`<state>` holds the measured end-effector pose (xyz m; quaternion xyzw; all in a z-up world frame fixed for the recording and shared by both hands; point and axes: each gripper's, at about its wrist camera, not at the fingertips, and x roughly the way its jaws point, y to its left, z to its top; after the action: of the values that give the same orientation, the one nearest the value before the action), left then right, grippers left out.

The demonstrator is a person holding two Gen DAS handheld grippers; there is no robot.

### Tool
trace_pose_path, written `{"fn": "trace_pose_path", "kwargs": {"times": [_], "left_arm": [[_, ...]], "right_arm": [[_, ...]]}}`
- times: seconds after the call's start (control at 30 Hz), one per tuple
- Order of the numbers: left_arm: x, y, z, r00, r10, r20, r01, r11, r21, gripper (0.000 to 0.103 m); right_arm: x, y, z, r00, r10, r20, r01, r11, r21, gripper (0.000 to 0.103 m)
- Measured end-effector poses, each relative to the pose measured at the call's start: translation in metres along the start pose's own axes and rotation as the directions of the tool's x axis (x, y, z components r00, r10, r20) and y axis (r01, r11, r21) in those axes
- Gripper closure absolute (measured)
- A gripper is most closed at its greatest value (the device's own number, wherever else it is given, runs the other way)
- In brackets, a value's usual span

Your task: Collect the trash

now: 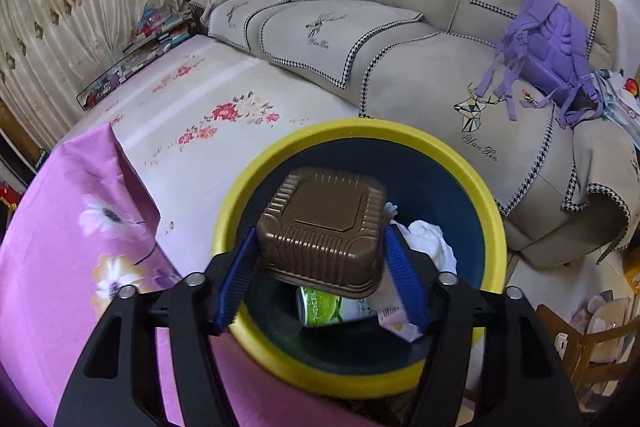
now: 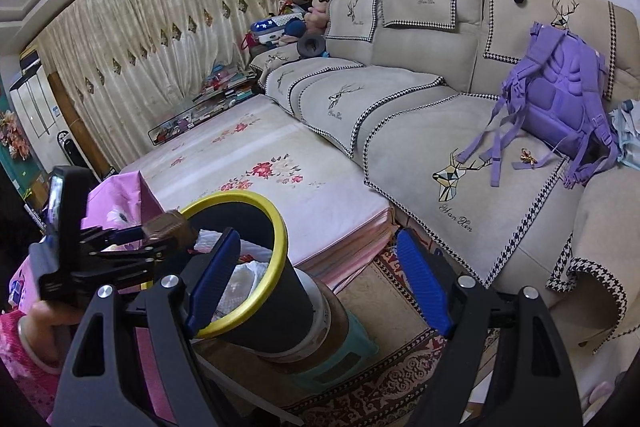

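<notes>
My left gripper (image 1: pixel 320 255) is shut on a brown ribbed plastic tray (image 1: pixel 324 223), held upside down over the mouth of a dark bin with a yellow rim (image 1: pixel 472 183). Inside the bin lie a green and white can (image 1: pixel 324 307), crumpled white tissue (image 1: pixel 432 243) and a pink wrapper (image 1: pixel 396 321). In the right wrist view my right gripper (image 2: pixel 320 283) is open and empty, just right of the bin's rim (image 2: pixel 280 227). The left gripper (image 2: pixel 132 239) with the brown tray (image 2: pixel 168 227) shows at the bin's left rim there.
The bin stands on a brown drum on a teal stool (image 2: pixel 340 355) over a patterned rug (image 2: pixel 400 379). A floral-covered low table (image 2: pixel 256 155) lies behind it, with pink cloth (image 1: pixel 60 227) at left. A beige sofa (image 2: pixel 400 83) carries a purple backpack (image 2: pixel 560 95).
</notes>
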<state>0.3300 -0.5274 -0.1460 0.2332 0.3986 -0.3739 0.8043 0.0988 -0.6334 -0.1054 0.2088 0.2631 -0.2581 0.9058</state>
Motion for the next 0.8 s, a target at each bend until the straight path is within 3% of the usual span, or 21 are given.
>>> {"fn": "trace_pose_path", "kwargs": {"times": [0.13,0.23,0.3,0.47,0.57,0.63,0.8], "left_arm": [[-0.004,0.011,-0.007,1.0,0.012,-0.002,-0.012,0.999,-0.04,0.021],[-0.031,0.027,-0.02,1.0,0.001,0.011,0.0,0.995,-0.095,0.017],[-0.067,0.04,-0.034,0.998,0.02,0.057,-0.011,0.987,-0.158,0.008],[-0.16,0.064,-0.079,0.979,0.127,0.158,-0.086,0.966,-0.243,0.005],[-0.215,0.08,-0.121,0.954,0.236,0.183,-0.174,0.938,-0.301,0.005],[-0.248,0.093,-0.154,0.935,0.302,0.183,-0.221,0.905,-0.364,0.005],[-0.322,0.128,-0.238,0.892,0.413,0.185,-0.254,0.795,-0.552,0.005]], "right_arm": [[0.0,0.005,-0.001,1.0,0.013,-0.005,-0.013,1.0,-0.014,0.027],[-0.005,0.014,-0.003,1.0,0.024,-0.009,-0.025,0.999,-0.038,0.027],[-0.008,0.023,-0.004,0.999,0.035,-0.013,-0.036,0.998,-0.056,0.026],[-0.026,0.061,-0.016,0.994,0.108,-0.027,-0.111,0.982,-0.152,0.022],[-0.042,0.09,-0.024,0.986,0.161,-0.029,-0.164,0.96,-0.227,0.017],[-0.055,0.108,-0.029,0.982,0.189,-0.019,-0.187,0.943,-0.275,0.013],[-0.085,0.146,-0.041,0.97,0.244,0.005,-0.225,0.903,-0.367,0.01]]}}
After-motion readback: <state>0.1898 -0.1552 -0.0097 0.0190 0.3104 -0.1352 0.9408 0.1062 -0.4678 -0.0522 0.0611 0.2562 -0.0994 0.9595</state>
